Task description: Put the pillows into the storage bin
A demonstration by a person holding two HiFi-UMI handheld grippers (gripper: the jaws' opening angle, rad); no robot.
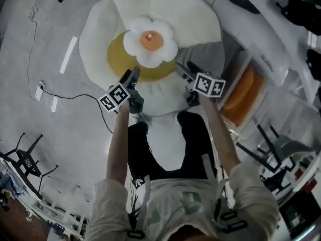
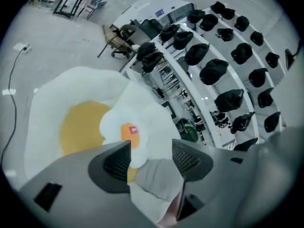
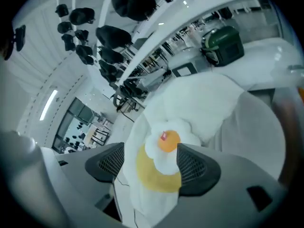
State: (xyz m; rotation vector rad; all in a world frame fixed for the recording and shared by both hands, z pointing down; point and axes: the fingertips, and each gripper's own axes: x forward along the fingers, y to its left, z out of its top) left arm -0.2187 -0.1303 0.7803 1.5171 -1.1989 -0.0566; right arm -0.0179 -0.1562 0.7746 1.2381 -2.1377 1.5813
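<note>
A big fried-egg pillow (image 1: 165, 14), white with a yellow yolk, lies on the grey floor. On it rests a small egg-shaped pillow (image 1: 150, 41) with an orange centre. A grey fabric piece (image 1: 208, 54) shows at the big pillow's right edge; what it is I cannot tell. My left gripper (image 1: 134, 74) hangs over the yolk's near edge, jaws apart. My right gripper (image 1: 183, 69) hovers just right of the small pillow, jaws also apart. The left gripper (image 2: 151, 158) frames the small pillow (image 2: 126, 127) and grey fabric (image 2: 159, 179). The right gripper (image 3: 149, 163) frames the small pillow (image 3: 168, 141).
A cable (image 1: 65, 97) runs from a floor socket (image 1: 39, 90) toward my legs (image 1: 190, 144). White racks stand at the right, with an orange cushion (image 1: 241, 92) low down. A black folding stand (image 1: 27, 162) is at the lower left.
</note>
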